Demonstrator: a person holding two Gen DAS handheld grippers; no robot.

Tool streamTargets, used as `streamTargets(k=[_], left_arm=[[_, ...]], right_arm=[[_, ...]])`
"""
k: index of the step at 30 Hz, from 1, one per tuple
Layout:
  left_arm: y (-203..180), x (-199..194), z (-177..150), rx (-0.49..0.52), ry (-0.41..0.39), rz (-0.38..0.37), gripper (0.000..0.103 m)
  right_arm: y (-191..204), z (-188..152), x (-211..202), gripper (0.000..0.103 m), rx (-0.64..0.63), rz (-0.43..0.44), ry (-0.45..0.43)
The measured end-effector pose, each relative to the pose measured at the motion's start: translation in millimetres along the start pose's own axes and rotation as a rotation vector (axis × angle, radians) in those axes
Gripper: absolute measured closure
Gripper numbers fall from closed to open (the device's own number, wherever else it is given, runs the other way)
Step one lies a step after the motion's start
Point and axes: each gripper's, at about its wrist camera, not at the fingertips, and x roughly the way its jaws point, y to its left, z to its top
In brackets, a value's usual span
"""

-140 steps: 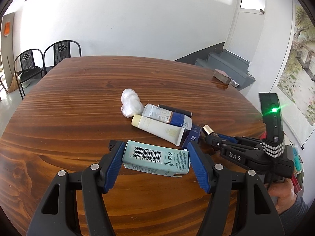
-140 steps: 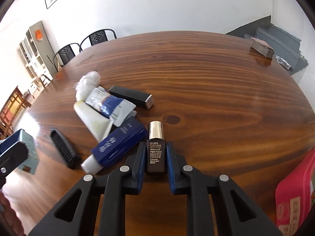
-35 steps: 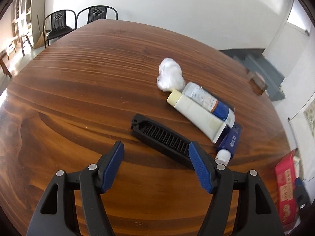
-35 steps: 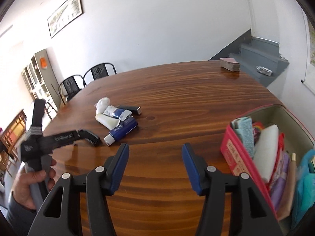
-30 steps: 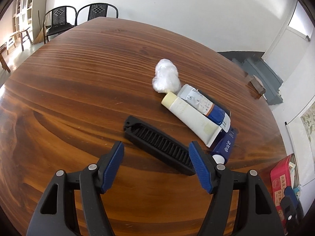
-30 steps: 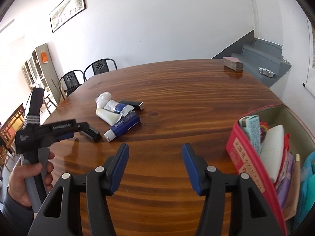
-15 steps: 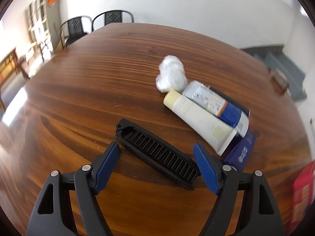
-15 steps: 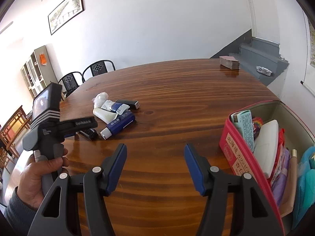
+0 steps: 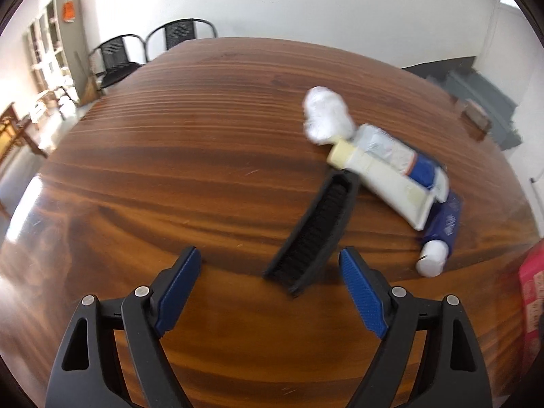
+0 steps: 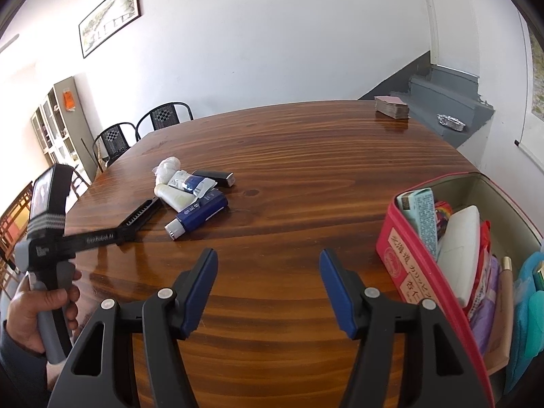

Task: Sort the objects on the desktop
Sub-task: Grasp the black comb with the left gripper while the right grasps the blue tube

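Glossy, striped wood grain covers the rounded tabletop (image 9: 170, 176). The left hand-held gripper (image 9: 270, 272) is held with its blue ribbed pads wide apart, and the near end of a long black bristled comb (image 9: 314, 229) lies between them, untouched. Just beyond, a cream tube (image 9: 380, 180), a white-and-blue tube (image 9: 397, 156), a navy tube (image 9: 443, 229) and a crumpled white wad (image 9: 324, 115) are heaped together. The right hand-held gripper (image 10: 268, 278) is likewise spread, empty, beside a red fabric pouch (image 10: 411, 268) packed with items.
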Motion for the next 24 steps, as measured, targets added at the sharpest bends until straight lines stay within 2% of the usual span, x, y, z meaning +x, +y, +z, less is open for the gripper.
streamTargets(k=[2, 5, 7, 8, 9, 11, 12, 14, 18, 20, 24], left_arm=[[-10, 4, 3, 0.057, -0.005, -0.029, 0.017], [-21, 10, 3, 0.143, -0.006, -0.009, 0.017], [-26, 6, 3, 0.174, -0.020, -0.029, 0.036], [-27, 5, 4, 0.176, -0.025, -0.032, 0.059], [-26, 1, 4, 0.170, -0.019, -0.045, 0.074], [-16, -4, 4, 0.113, -0.005, -0.105, 0.074], [-14, -5, 5, 0.095, -0.007, -0.112, 0.074], [-13, -8, 4, 0.090, -0.017, -0.108, 0.074], [-11, -31, 7, 0.073, -0.091, -0.104, 0.074], [-12, -37, 8, 0.078, -0.120, -0.089, 0.074], [-5, -40, 9, 0.049, -0.120, -0.104, 0.074]], right_arm=[[3, -1, 2, 0.036, -0.010, 0.001, 0.003], [4, -1, 11, 0.036, -0.001, 0.032, 0.034], [8, 2, 22, 0.036, 0.003, 0.056, 0.075], [10, 4, 27, 0.036, 0.005, 0.070, 0.094], [12, 7, 34, 0.036, 0.007, 0.084, 0.115], [19, 14, 47, 0.036, 0.011, 0.102, 0.146], [23, 18, 53, 0.036, 0.011, 0.107, 0.157], [32, 26, 67, 0.036, 0.007, 0.121, 0.175], [50, 41, 102, 0.036, 0.033, 0.150, 0.227], [59, 47, 120, 0.036, 0.033, 0.127, 0.242], [70, 55, 145, 0.036, 0.028, 0.077, 0.256]])
